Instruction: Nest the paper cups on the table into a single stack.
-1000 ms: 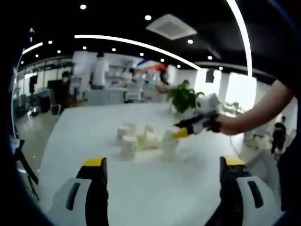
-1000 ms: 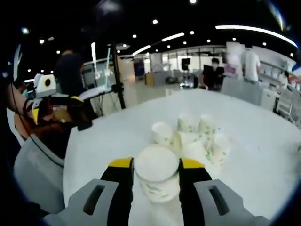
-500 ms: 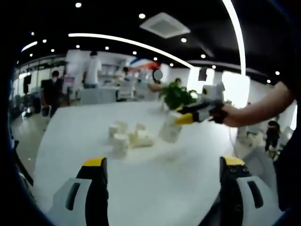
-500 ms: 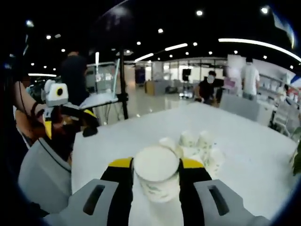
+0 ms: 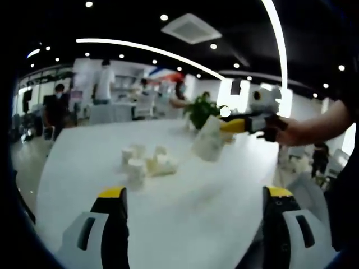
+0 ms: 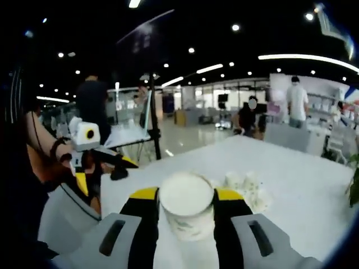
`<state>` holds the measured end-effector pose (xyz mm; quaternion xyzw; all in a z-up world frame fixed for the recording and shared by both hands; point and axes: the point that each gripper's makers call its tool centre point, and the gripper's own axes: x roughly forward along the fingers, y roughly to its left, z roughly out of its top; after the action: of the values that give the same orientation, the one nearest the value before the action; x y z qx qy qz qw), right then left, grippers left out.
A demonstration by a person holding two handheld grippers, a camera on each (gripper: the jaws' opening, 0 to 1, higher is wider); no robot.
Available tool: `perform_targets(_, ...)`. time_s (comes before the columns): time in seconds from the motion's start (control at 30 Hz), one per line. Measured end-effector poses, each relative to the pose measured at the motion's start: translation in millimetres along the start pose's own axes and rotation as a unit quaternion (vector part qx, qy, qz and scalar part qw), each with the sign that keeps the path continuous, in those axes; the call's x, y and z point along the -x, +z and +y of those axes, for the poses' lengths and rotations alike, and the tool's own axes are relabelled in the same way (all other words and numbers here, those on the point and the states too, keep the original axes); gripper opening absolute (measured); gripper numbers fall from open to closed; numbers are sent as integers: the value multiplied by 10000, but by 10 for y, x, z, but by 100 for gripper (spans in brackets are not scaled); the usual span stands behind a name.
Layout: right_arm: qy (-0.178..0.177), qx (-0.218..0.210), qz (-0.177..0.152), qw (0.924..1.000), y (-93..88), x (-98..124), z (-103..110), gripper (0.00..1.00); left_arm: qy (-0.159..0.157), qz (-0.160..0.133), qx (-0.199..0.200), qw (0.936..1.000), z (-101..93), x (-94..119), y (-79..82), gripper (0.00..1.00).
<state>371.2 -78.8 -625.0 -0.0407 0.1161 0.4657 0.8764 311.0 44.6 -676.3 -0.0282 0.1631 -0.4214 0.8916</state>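
Observation:
Several white paper cups (image 5: 143, 162) stand in a loose cluster on the white table (image 5: 185, 224). My left gripper (image 5: 195, 193) is open over bare tabletop, well short of them. The right gripper (image 5: 247, 124) comes in from the right and holds one paper cup (image 5: 208, 139) tilted in the air, above and right of the cluster. In the right gripper view, my right gripper (image 6: 187, 196) is shut on that paper cup (image 6: 186, 216), whose round white end faces the camera. The cup cluster (image 6: 244, 188) lies just behind it. The left gripper (image 6: 98, 165) hangs at the left with its jaws apart.
A green potted plant (image 5: 202, 112) stands at the table's far side. A person's arm (image 5: 320, 120) reaches in from the right. A tripod pole (image 6: 151, 129) rises beyond the table edge (image 6: 140, 168). People and desks fill the background.
My right gripper has lifted its cup off the table, up and away from the cluster. The left gripper stays open; its view has swung slightly.

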Motion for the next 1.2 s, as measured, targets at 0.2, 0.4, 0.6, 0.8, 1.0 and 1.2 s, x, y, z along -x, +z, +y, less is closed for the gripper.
perform_targets(0.2,69,-77,-126,9999,89,54,119,34,-86,-130,-11,9999,-79,-44,62,98)
perform_targets(0.4,180,-262,-340,9989,184,91,245,34,-257,-199,40,9995,-168,-87,127,98)
perform_targets(0.6,262,-588,-589,9962,242,71,348,34,-404,-231,131,9988,-256,-133,111,98)
perform_targets(0.8,381,-848,-666,9934,235,35,471,34,-566,-173,188,9981,-350,-157,74,96)
perform_targets(1.0,462,-886,-701,9925,244,32,550,34,-673,-215,199,9973,-429,-163,87,94)
perform_targets(1.2,526,-988,-741,9910,257,8,606,34,-984,-205,268,9946,-614,-202,87,91)
